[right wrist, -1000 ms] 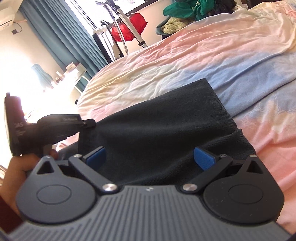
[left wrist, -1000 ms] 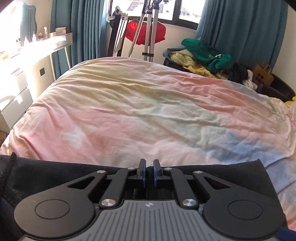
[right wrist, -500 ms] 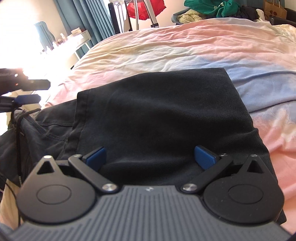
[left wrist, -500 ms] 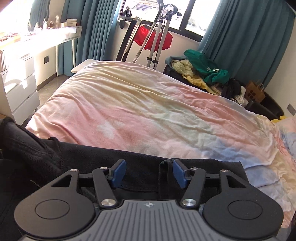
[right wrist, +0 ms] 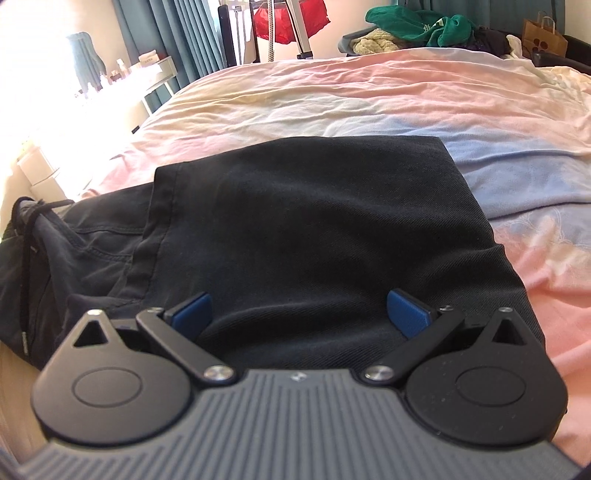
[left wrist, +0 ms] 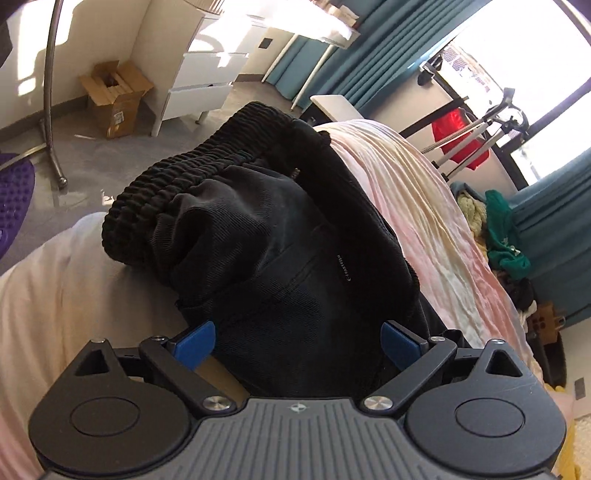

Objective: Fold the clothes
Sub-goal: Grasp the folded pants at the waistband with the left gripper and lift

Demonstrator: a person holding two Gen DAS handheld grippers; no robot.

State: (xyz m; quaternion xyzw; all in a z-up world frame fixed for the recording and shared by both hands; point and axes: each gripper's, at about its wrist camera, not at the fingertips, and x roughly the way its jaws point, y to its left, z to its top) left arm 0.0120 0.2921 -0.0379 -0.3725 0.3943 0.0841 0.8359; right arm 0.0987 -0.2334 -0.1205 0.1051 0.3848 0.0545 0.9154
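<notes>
Black trousers (right wrist: 303, 221) lie on the bed, the legs folded flat over the upper part. In the left wrist view the bunched waist end (left wrist: 258, 229) with its ribbed elastic band (left wrist: 159, 192) lies by the bed's edge. My left gripper (left wrist: 297, 341) is open and empty, just above the waist fabric. My right gripper (right wrist: 301, 314) is open and empty, low over the near edge of the folded legs. A drawstring (right wrist: 27, 229) shows at the left.
The pastel duvet (right wrist: 369, 96) covers the bed. A heap of clothes (right wrist: 413, 26) and a paper bag (right wrist: 543, 37) sit beyond the far side. White drawers (left wrist: 207, 85), a cardboard box (left wrist: 114, 96) and a metal stand (left wrist: 51, 92) are on the floor at left.
My left gripper let go of the trousers' edge, opened wide and swung left to face the waist end. My right gripper stayed open and shifted little.
</notes>
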